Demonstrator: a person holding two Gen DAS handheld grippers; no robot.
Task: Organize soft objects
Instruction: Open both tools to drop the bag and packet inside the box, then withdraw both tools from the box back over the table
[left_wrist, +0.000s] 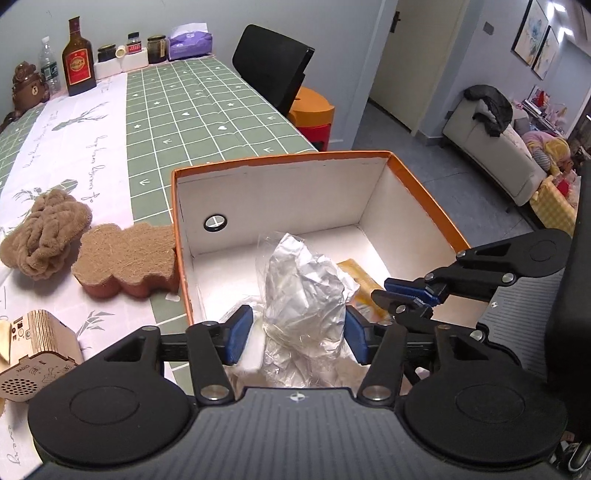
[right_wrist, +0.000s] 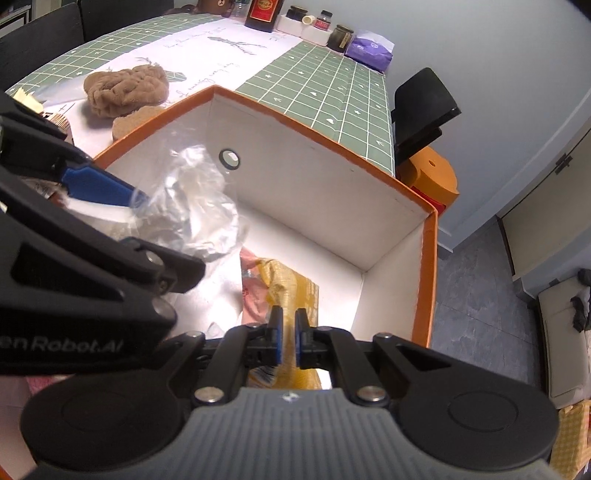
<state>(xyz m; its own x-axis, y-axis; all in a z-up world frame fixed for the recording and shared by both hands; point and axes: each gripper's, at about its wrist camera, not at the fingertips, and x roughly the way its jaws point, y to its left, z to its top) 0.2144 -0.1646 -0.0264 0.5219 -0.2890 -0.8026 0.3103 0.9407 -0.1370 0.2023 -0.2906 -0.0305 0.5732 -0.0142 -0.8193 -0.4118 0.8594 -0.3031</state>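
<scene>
An orange box with white inner walls stands on the table. My left gripper is open over it, its blue pads on either side of a crumpled clear plastic bag that rests in the box. My right gripper is over the box's right part, its jaws nearly closed with a narrow gap, right above a yellow packet; a pink packet lies beside it. A brown towel and a brown sponge lie on the table left of the box.
A wooden radio sits at the near left. Bottles, jars and a purple tissue pack line the table's far edge. A black chair and an orange stool stand at the right. The box wall has a round hole.
</scene>
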